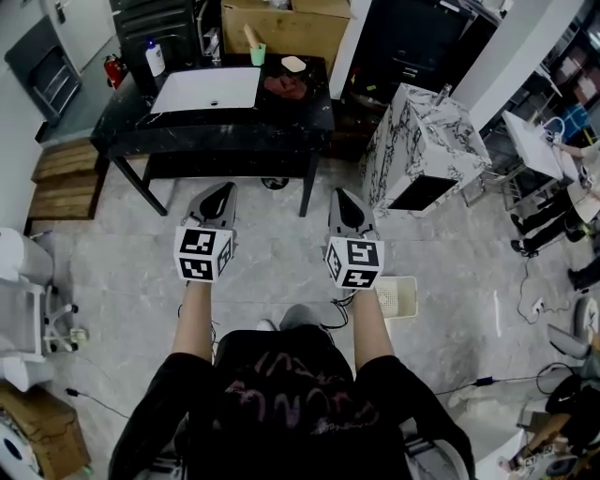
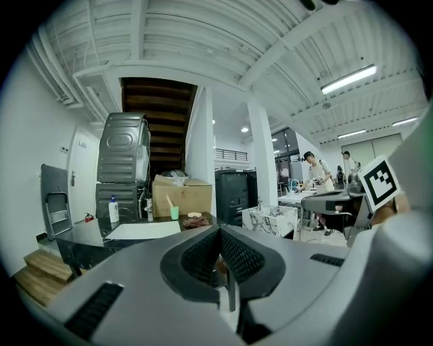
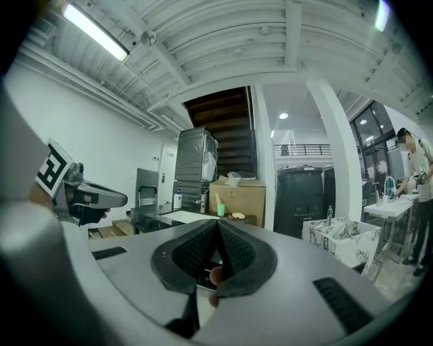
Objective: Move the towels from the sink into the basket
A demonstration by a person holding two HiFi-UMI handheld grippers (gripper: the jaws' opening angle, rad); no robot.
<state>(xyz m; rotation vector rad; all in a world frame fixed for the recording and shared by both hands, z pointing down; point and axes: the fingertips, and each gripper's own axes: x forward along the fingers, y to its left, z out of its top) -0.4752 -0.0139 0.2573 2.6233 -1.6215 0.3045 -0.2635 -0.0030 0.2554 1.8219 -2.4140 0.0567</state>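
Note:
A dark red towel (image 1: 286,86) lies on the black counter just right of the white sink (image 1: 206,89), far ahead of me; the left gripper view shows the towel (image 2: 195,221) beside the sink (image 2: 143,230). The white basket (image 1: 398,295) stands on the floor next to my right forearm. My left gripper (image 1: 217,199) and right gripper (image 1: 345,204) are held side by side over the floor, well short of the table. Both are shut with nothing between the jaws, as the left gripper (image 2: 218,230) and right gripper (image 3: 217,223) show in their own views.
A soap bottle (image 1: 155,58), a green cup (image 1: 258,53) and a beige object (image 1: 293,64) stand on the counter. A marble-patterned cabinet (image 1: 422,150) is right of the table, wooden steps (image 1: 61,178) left, a cardboard box (image 1: 281,23) behind. People work at far right.

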